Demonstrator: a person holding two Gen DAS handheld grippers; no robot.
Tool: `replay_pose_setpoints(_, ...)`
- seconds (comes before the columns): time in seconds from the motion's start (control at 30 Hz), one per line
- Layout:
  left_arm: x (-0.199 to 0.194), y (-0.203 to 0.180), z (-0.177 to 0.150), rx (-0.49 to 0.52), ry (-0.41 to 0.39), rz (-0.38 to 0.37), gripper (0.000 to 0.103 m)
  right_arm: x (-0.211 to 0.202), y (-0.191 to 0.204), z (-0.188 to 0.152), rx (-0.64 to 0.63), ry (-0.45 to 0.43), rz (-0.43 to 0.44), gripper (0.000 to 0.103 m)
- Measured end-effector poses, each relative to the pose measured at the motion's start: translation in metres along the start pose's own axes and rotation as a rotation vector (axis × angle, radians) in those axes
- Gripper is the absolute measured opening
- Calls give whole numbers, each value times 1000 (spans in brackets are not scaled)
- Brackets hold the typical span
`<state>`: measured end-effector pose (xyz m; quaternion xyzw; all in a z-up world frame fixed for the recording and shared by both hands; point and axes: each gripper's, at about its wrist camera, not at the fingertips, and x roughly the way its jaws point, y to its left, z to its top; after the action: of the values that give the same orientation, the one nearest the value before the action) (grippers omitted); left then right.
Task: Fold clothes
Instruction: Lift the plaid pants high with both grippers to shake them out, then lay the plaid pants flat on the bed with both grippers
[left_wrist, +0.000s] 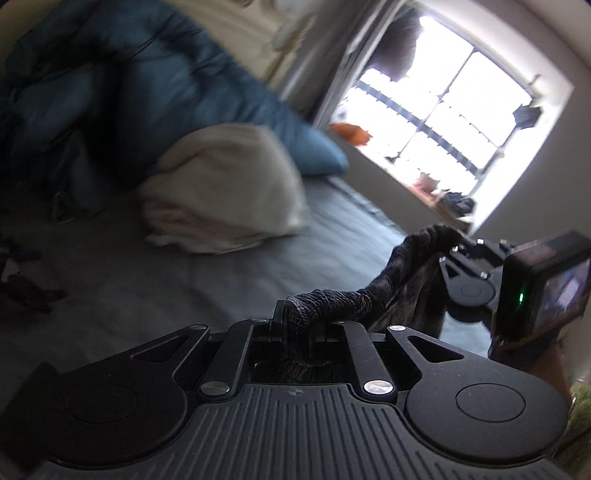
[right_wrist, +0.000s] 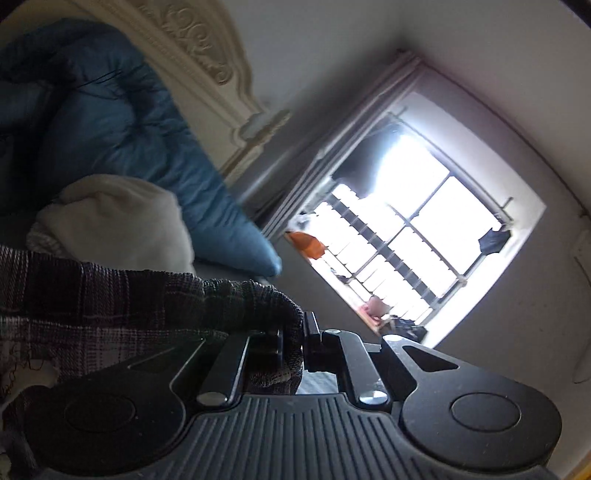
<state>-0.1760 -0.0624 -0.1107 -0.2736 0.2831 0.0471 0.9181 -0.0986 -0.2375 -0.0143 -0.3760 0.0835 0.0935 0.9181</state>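
Note:
A dark plaid garment hangs stretched between my two grippers above the grey bed. My left gripper is shut on one corner of its rolled edge. In the left wrist view my right gripper is at the right, shut on the other end of that edge, with its camera behind it. The right wrist view shows the plaid garment spreading left from my right gripper, which is shut on its corner. The lower part of the cloth is hidden below both grippers.
A cream folded blanket lies on the bed ahead, with a blue duvet heaped behind it against an ornate cream headboard. A bright barred window with an orange item on its sill stands at the right.

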Motion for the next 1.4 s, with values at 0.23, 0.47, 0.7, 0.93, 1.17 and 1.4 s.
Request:
replay_pose_setpoints(0.23,77,115,-4,-69,132,117,9,157,167,-10,-16,132,220,10)
replay_pose_setpoints(0.47,105,164,9,-146,192,204,9,236,238,23,-76,173,365,10)
replay_pose_setpoints(0.7,134,194,5,-143,355,253,27,300,317,0,-144,420,609,35)
replay_pose_setpoints(0.93,122,188,13,-124,336,218,34,316,270,3,-7,467,666,72)
replay_pose_setpoints(1.17,121,204,21,-328,369,150,35,334,217,-15,282,577,791,80)
replay_pose_setpoints(1.4,119,178,18,-222,331,230,35,273,250,0,-85,319,860,83)
